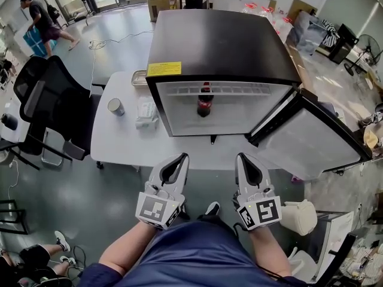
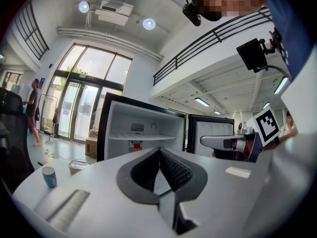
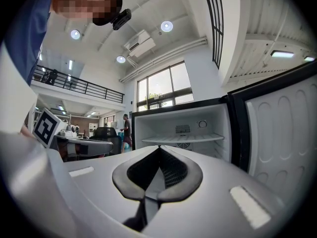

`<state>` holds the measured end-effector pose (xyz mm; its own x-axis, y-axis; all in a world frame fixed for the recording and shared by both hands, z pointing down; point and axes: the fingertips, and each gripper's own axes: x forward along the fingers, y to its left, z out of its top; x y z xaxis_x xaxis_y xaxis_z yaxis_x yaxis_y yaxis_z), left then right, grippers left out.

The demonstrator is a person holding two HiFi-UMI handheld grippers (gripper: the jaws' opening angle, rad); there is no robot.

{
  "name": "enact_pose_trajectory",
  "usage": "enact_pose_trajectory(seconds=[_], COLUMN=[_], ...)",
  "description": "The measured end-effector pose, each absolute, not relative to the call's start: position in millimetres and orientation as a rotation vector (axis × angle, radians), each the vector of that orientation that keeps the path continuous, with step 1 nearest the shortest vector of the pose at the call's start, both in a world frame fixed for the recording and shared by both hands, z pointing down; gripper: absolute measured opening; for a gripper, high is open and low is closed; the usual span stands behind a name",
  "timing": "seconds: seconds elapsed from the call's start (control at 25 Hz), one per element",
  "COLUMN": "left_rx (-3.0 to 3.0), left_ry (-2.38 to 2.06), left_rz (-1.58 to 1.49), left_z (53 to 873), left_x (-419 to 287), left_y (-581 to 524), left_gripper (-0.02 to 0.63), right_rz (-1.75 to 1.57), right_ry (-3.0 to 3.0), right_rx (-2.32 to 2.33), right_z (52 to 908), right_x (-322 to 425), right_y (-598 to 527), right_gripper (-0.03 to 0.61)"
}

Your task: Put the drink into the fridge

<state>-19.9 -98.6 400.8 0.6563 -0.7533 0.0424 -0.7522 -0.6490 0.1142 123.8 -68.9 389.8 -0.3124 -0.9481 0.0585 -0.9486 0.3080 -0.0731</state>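
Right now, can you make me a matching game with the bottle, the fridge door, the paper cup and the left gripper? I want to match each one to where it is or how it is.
Things:
1. cola bottle
2. fridge door
3. paper cup
4. left gripper

Place or state:
A. shut, holding nothing
B. swung wide open
C. standing inside the fridge
D. on the white table, left of the fridge

Right pairs: 1-C, 2-B, 3-D, 4-A.
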Motion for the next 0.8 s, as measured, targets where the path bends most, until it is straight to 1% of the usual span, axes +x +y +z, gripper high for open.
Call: enact_pose_trajectory(seconds=[0.8], left_rx=[2.720], left_ry=[-1.249], left_rz=[0.020], left_z=[411.0], left_x=[-20.1], left_y=[-102.4], left_gripper=[0.005], right_rz=[0.156], right_ry=[-2.545], right_rx=[1.825], right_z=[392.5], right_x=[122.4], right_y=[-70.3], right_gripper=[0.005])
